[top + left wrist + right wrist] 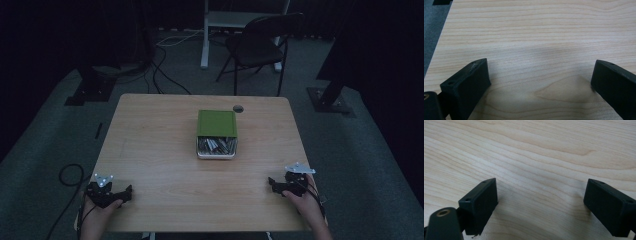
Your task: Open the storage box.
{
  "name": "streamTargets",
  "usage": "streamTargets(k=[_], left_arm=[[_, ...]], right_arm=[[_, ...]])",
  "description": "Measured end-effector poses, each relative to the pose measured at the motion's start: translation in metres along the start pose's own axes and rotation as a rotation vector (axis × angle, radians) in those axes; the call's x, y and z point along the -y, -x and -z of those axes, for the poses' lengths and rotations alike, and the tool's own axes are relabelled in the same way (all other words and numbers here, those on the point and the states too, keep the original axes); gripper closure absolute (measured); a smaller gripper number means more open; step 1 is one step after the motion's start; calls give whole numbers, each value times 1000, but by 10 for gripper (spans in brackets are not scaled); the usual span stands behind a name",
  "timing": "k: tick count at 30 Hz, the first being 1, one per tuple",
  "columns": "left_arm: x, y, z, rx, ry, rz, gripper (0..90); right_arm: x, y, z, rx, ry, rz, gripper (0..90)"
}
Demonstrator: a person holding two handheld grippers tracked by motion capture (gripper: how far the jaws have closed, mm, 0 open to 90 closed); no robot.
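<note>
My left claw [120,193] rests at the near left corner of the worktop [150,150], jaws spread wide with only bare wood between them. The green box [216,123] sits mid-worktop, its drawer [216,146] of metal pieces pulled toward me. My right claw [272,183], near right, gapes open too, empty.

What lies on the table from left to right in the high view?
Left claw → green-lidded box of metal pieces, lid slid partly back → right claw. Both claws open, holding nothing.
</note>
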State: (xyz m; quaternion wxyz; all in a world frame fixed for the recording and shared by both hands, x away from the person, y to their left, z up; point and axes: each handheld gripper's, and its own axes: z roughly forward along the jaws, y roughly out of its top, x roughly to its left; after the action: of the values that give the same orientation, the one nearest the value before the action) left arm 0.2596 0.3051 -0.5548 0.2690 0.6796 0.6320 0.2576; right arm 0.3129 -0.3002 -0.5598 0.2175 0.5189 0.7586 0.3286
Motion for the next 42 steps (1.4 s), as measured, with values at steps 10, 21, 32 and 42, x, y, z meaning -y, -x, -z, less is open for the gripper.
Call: streamTargets(k=[10, 21, 32, 42], left_arm=[[1, 1, 1, -11, -3, 10, 28], [-1, 5, 0, -4, 8, -37, 28], [-5, 20, 1, -11, 37, -141, 32], [-16, 39, -2, 28, 63, -217, 32]], right_arm=[[0, 0, -1, -4, 0, 4, 115], [-1, 0, -1, -4, -1, 4, 114], [-2, 1, -1, -5, -1, 4, 114], [-2, 0, -1, -5, -1, 4, 114]])
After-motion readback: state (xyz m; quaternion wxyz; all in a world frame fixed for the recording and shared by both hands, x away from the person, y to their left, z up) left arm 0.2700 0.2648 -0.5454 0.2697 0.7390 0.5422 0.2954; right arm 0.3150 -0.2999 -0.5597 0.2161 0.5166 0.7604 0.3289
